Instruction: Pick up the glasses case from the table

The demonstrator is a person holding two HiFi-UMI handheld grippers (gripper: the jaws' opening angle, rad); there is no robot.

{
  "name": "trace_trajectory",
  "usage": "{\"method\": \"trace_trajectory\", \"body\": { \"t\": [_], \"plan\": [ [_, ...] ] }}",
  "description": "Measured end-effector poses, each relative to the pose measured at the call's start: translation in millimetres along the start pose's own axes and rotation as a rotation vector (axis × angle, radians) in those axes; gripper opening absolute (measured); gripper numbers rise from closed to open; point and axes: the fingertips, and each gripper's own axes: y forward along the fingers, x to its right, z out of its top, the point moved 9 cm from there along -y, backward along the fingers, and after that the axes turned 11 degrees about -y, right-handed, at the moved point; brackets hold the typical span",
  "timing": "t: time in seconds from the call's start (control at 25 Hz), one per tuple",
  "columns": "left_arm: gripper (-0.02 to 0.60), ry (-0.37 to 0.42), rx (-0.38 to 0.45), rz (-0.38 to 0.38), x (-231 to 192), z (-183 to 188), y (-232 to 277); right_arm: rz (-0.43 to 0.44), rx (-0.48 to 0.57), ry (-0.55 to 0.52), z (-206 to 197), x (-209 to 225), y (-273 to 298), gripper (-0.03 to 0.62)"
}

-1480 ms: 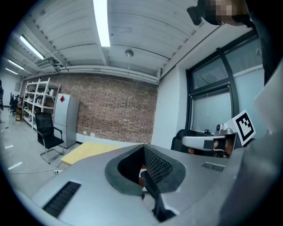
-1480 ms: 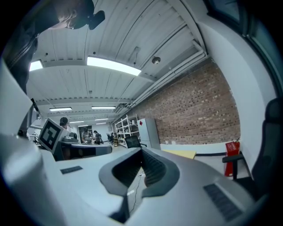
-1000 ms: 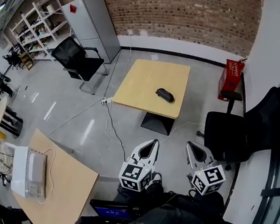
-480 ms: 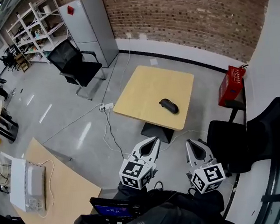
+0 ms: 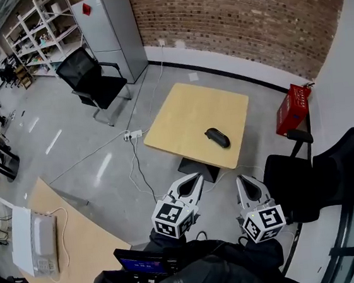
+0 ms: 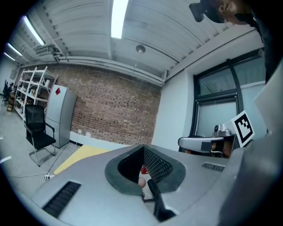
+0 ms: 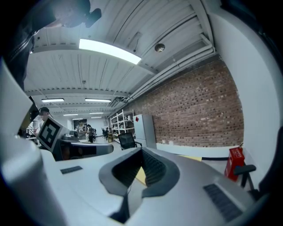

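Observation:
The black glasses case point(image 5: 217, 137) lies near the right front edge of a square wooden table point(image 5: 186, 114) out on the floor ahead. My left gripper point(image 5: 196, 177) and right gripper point(image 5: 241, 179) are held side by side low in the head view, well short of the table and pointing toward it. Both have their jaws together with nothing between them. In the left gripper view, the left gripper point(image 6: 143, 148) frames a strip of the yellow table point(image 6: 84, 154). The right gripper point(image 7: 142, 151) shows a sliver of the table top point(image 7: 140, 175) through its gap. Neither gripper view shows the case.
A black office chair point(image 5: 90, 78) and a grey cabinet point(image 5: 111, 34) stand at the back left by the brick wall. A red crate point(image 5: 294, 108) and a black chair point(image 5: 295, 178) are on the right. Cables and a power strip point(image 5: 132, 135) lie on the floor. A second wooden table point(image 5: 81, 244) is at the near left.
The view has advanced toward the square table: the table and the case sit lower and nearer in the head view. Both grippers travel along and stay shut.

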Motion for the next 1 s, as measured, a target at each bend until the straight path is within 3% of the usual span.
{"method": "trace_trajectory", "body": {
  "t": [0.4,0.64,1.0],
  "plan": [
    [0.0,-0.039,-0.019,-0.015,-21,-2,13,0.009,-0.017,-0.013,1,-3,19,0.003],
    [0.0,-0.046,-0.018,-0.006,-28,0,30,0.006,-0.025,-0.006,-2,16,32,0.003],
    [0.0,-0.015,0.027,0.04,-49,29,74,0.081,0.037,-0.032,12,51,84,0.003]
  ]
}}
